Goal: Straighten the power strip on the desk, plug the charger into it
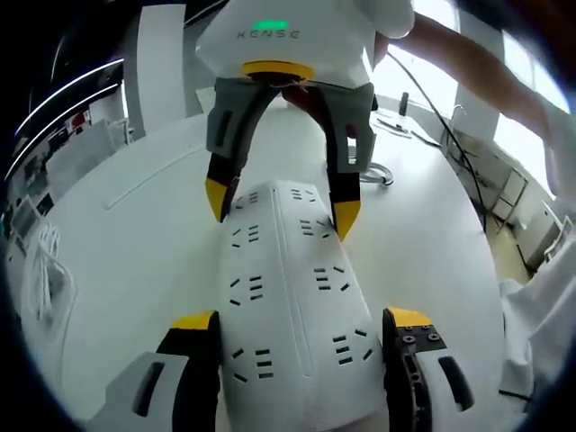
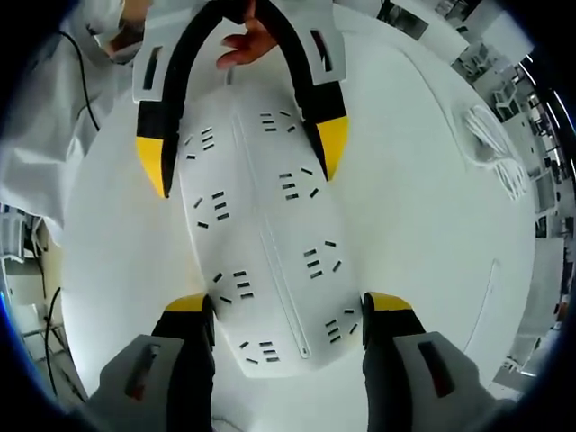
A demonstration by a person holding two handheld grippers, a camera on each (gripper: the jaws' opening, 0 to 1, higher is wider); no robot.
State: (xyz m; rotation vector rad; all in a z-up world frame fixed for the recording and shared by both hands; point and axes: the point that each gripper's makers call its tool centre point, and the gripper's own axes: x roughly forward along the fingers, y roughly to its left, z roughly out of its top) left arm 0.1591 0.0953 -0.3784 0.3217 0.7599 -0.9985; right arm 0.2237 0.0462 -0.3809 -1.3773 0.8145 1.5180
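Both grippers are working the power strip (image 1: 292,306) right now, one at each end, so this is the straightening step and the plugging-in has not begun. The strip is lying flat on the white surface (image 1: 135,225), well in from its edges, sockets facing up in two rows.

The left gripper (image 1: 301,328) is straddling one end of the strip, its yellow-tipped fingers (image 1: 409,319) standing apart on either side of the body, right beside its long edges. I cannot tell whether they are pressing on it or only bracketing it. The right gripper (image 2: 292,310) is doing the same at the opposite end, fingers (image 2: 387,306) apart with the strip between them.

Seen from the left gripper view, the right gripper is coming down over the far end, and its white housing is carrying grey lettering (image 1: 268,34) that looks like "KENSE", though it is small and I would not swear to it. A green light is glowing just above it. No brand is readable on the strip itself.

A coiled white cable (image 2: 495,148) is lying near the surface's edge; whether the charger is attached I cannot tell.

Next, I judge, both ends need turning together until the strip sits square, then one gripper must let go and fetch the charger.
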